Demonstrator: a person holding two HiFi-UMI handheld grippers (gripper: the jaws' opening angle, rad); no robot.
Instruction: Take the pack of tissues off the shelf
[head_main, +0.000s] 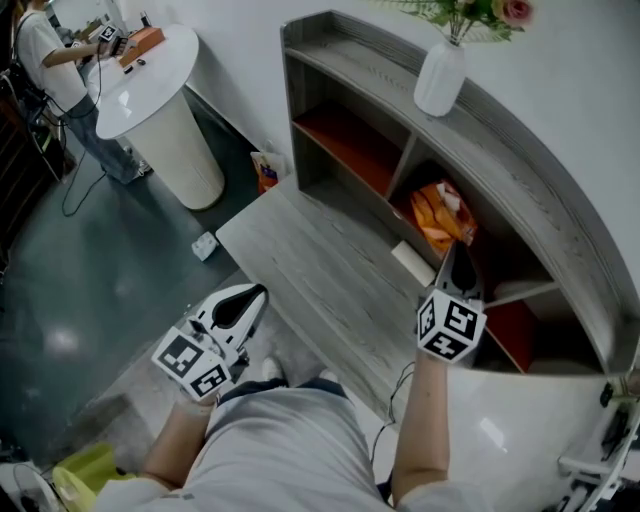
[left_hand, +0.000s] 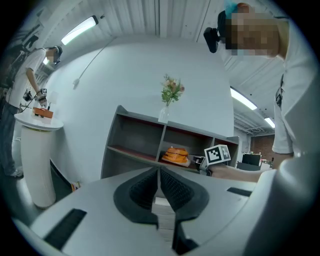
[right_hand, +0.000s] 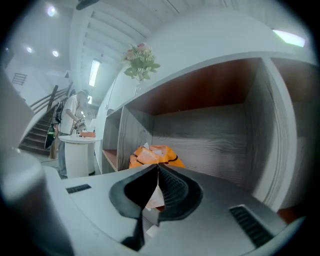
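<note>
Reaching into the grey wooden shelf (head_main: 520, 190) with the right gripper (head_main: 457, 252), closed tip to tip on nothing and pointed straight at the orange pack of tissues (head_main: 443, 215), which lies crumpled on the red-brown floor of the middle compartment, nearer the left divider and just beyond the closed tips; impossible to tell from above whether touching or narrowly apart. Along the right gripper (right_hand: 158, 170) in its own view, black ribbed pads (right_hand: 172, 187) meeting at the front, with the orange pack of tissues (right_hand: 152, 154) directly behind them and the grained back wall of the shelf (right_hand: 210, 135) further in. Held low and well apart at the person's left, beside the low wooden platform (head_main: 320, 270) that runs along the foot of the shelf: the left gripper (head_main: 255, 295), likewise pressed shut with nothing between its pads, and aimed across the platform at the shelf (left_hand: 135, 135) — the pack of tissues (left_hand: 175, 155) showing there as a small orange heap in the same middle compartment. On the platform, just in front of that compartment and left of the right gripper, a small white block (head_main: 412, 262). On top of the shelf, a white vase (head_main: 440, 78) of pink flowers (head_main: 470, 12) and greenery. Far off at upper left, a white pedestal table (head_main: 160, 100) with another person (head_main: 45, 55) standing at it
</note>
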